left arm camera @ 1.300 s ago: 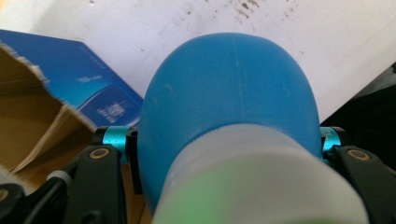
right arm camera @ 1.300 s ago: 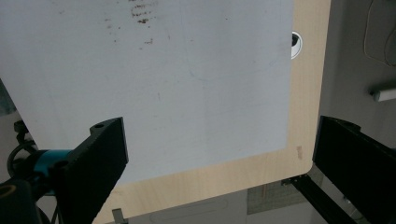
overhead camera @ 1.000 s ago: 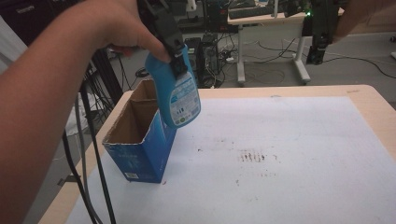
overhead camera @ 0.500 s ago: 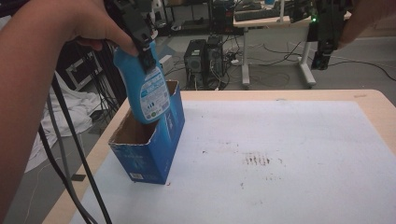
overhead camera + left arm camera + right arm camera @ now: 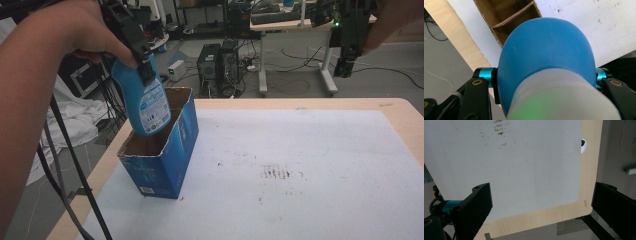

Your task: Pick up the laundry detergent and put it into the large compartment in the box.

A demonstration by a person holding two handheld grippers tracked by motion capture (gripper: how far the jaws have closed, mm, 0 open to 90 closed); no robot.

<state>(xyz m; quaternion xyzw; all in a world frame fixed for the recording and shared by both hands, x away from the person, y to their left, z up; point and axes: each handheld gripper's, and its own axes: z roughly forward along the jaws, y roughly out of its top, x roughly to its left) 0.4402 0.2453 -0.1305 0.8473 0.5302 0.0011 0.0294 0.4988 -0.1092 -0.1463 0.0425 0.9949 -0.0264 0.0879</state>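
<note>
The left gripper [image 5: 142, 65] is clamping a blue bottle [image 5: 145, 102] near its top, with one black jaw pressing each side of the bottle's shoulder. The person's left hand [image 5: 87, 32] is holding that gripper up above the near-left part of the table [image 5: 300, 104]. The bottle is hanging tilted, its bottom end sitting inside the open top of a blue cardboard box [image 5: 162, 150], against the box's far-left inner side. A white label is facing out from the bottle's side.

In the left gripper view the bottle [image 5: 546, 55] is swelling between the jaws, its whitish cap end closest to the camera, and the brown inside of the box [image 5: 509, 18] is lying just beyond it — an inner flap is crossing the opening there.

The box is standing upright on the white sheet [image 5: 310, 165] covering the table, near the left edge, top flaps open.

The right gripper [image 5: 345, 62] is hanging high over the far-right side, well apart from the box and the bottle. In the right gripper view its two jaws are standing wide apart with nothing between them [image 5: 541, 207], looking down on the sheet [image 5: 511, 157] and the table's wooden rim [image 5: 589, 170] — some dark smudges are marking the sheet.
</note>
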